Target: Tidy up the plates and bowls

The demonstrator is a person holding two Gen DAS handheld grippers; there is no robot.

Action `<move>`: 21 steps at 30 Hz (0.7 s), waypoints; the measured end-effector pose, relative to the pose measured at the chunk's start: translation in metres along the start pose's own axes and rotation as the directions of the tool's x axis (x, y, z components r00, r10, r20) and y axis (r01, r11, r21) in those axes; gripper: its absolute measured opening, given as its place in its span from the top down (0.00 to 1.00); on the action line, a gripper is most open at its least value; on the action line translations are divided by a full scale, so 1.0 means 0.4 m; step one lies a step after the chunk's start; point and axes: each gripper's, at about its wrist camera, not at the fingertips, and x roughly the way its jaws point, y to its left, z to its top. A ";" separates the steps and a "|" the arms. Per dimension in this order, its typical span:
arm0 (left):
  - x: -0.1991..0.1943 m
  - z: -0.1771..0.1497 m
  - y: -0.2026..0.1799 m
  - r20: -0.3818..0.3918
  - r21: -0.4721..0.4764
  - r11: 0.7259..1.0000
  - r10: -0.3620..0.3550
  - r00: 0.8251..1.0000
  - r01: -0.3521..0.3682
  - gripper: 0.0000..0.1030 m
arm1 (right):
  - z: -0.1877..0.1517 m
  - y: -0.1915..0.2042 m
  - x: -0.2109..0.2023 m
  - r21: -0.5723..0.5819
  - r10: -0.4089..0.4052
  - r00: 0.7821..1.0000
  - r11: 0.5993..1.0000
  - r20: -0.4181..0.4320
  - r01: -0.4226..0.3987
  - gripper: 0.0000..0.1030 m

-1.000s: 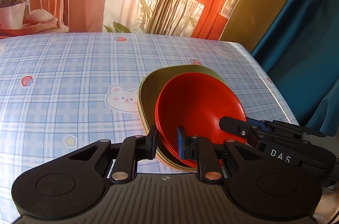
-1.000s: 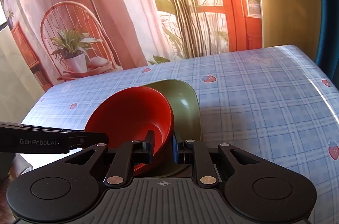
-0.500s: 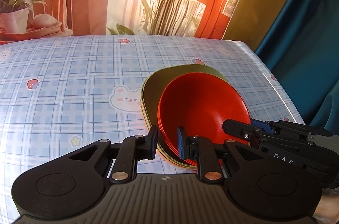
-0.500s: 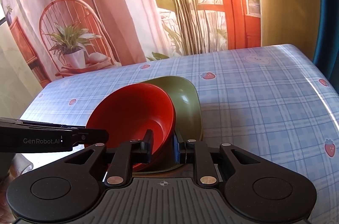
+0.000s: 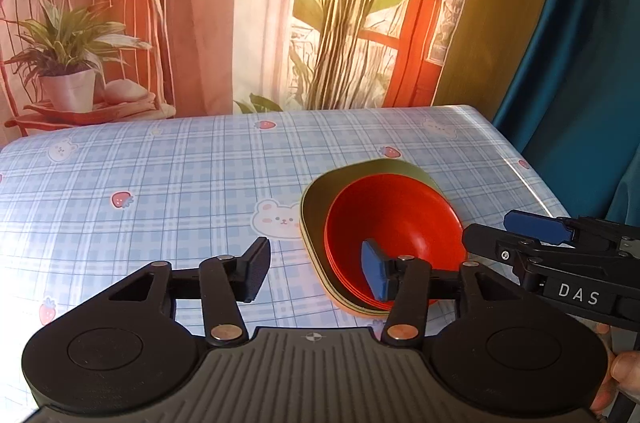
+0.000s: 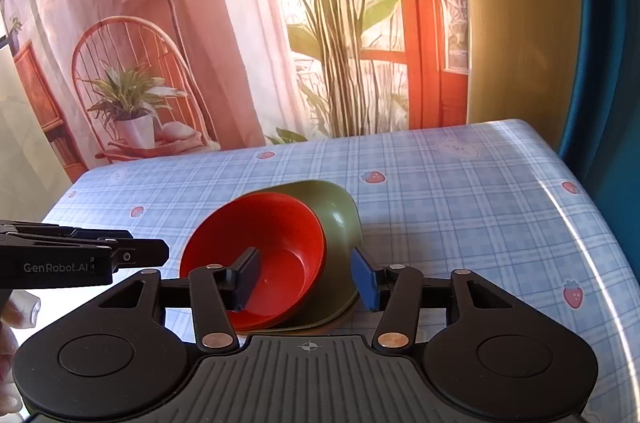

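A stack of red bowls (image 5: 394, 223) sits nested in an olive green dish (image 5: 320, 191) on the plaid tablecloth; the red bowls (image 6: 266, 247) and the green dish (image 6: 338, 215) also show in the right wrist view. My left gripper (image 5: 314, 273) is open, its jaws spread over the stack's near left rim, holding nothing. My right gripper (image 6: 306, 277) is open, its jaws spread either side of the stack's near rim, holding nothing. The right gripper (image 5: 532, 235) appears from the side in the left wrist view, the left gripper (image 6: 132, 247) in the right wrist view.
The table (image 5: 160, 183) has a blue plaid cloth with bears and strawberries. A printed backdrop hangs behind it. A teal curtain (image 5: 580, 63) hangs past the table's right edge.
Both grippers have opened and let go of the stack's rim. The stack now rests on the table, and both cameras have pulled back and up from it.
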 end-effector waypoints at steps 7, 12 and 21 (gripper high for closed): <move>-0.093 -0.005 -0.014 0.066 0.026 0.998 0.051 0.997 -0.053 0.24 | 0.016 0.035 -0.094 -0.018 0.004 0.998 1.000 0.056 -0.003 0.18; -0.177 -0.008 -0.016 0.130 0.026 0.995 0.096 0.987 -0.100 0.06 | 0.027 0.070 -0.164 -0.046 0.009 0.995 0.999 0.094 -0.005 0.06; -0.346 -0.006 -0.021 0.229 0.004 0.982 0.183 0.956 -0.188 0.00 | 0.048 0.119 -0.298 -0.059 0.004 0.987 0.998 0.160 0.006 0.00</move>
